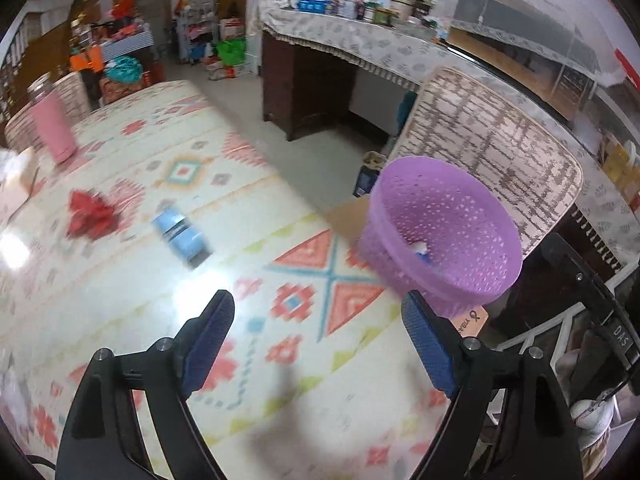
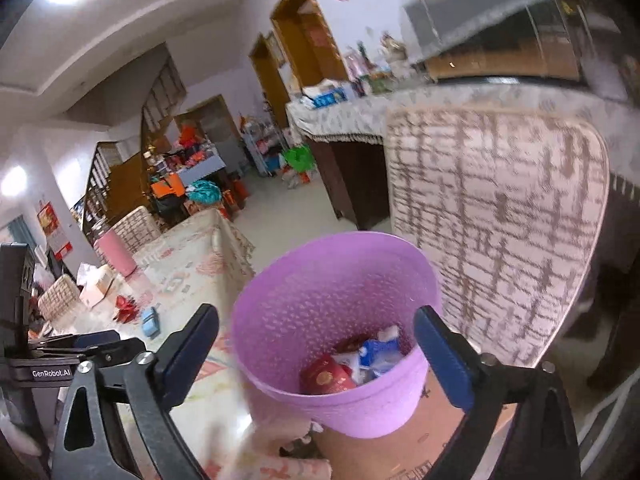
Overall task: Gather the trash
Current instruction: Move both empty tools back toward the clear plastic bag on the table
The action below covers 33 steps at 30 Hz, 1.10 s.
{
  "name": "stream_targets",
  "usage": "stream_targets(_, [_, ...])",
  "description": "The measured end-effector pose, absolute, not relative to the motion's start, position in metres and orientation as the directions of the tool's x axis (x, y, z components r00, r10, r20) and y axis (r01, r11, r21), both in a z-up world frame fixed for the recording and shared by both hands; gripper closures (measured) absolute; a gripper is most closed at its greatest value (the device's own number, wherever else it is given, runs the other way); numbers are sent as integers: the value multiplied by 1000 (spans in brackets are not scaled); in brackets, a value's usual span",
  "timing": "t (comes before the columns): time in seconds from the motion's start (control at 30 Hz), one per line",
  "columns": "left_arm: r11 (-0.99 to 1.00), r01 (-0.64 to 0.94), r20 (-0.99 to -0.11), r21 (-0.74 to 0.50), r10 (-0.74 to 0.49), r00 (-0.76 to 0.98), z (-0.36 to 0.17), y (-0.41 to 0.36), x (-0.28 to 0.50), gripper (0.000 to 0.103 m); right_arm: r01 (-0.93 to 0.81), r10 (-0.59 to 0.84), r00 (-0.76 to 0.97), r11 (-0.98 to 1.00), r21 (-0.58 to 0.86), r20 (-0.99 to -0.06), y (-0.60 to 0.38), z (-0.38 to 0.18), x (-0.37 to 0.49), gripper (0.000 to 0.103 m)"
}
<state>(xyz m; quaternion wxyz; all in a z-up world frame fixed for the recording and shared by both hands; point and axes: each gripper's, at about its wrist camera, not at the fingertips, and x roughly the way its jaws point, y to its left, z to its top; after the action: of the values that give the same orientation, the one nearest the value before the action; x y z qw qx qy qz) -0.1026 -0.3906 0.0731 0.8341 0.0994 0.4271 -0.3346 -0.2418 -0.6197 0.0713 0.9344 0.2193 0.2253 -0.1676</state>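
Note:
A purple perforated basket [image 1: 444, 236] stands on a cardboard box at the table's right edge. In the right wrist view the basket [image 2: 320, 304] holds a red packet [image 2: 326, 376] and blue-and-white wrappers [image 2: 380, 354]. A crumpled red wrapper [image 1: 90, 212] and a light blue box [image 1: 182, 236] lie on the patterned tablecloth; both also show far left in the right wrist view, the wrapper [image 2: 126, 308] and the box [image 2: 150, 322]. My left gripper [image 1: 318, 344] is open and empty above the table. My right gripper [image 2: 316, 356] is open and empty, just over the basket's mouth.
A pink tumbler [image 1: 52, 124] stands at the table's far left beside an open carton [image 1: 18, 184]. A chair back with a woven cover [image 1: 492, 152] rises behind the basket. A long cluttered counter [image 1: 360, 44] runs along the back. The left gripper's body [image 2: 24, 320] shows in the right wrist view.

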Motion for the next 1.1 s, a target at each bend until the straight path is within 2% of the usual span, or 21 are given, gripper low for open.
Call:
stream_targets(0.3, [854,504,-766,-127,-407,498,65,-286,-101,19,212,46,848,884,417,-527,-541,61,-202,2])
stream_targets(0.6, [930,329,-778,-163,-326,537,47,-180,-92,19,39,218,774,920,389,-595,-436,44,-146,2])
stream_targets(0.87, [960,200,-786,-194,-274,554,35,-113,-82,19,0,226,782,932,363,-580,-395,35,-106,2])
stream_targets(1.1, [958,176,-797,-227,-286,531,23,-101,-75,18,10,233,784,922,386,-576,-398,33,-90,2])
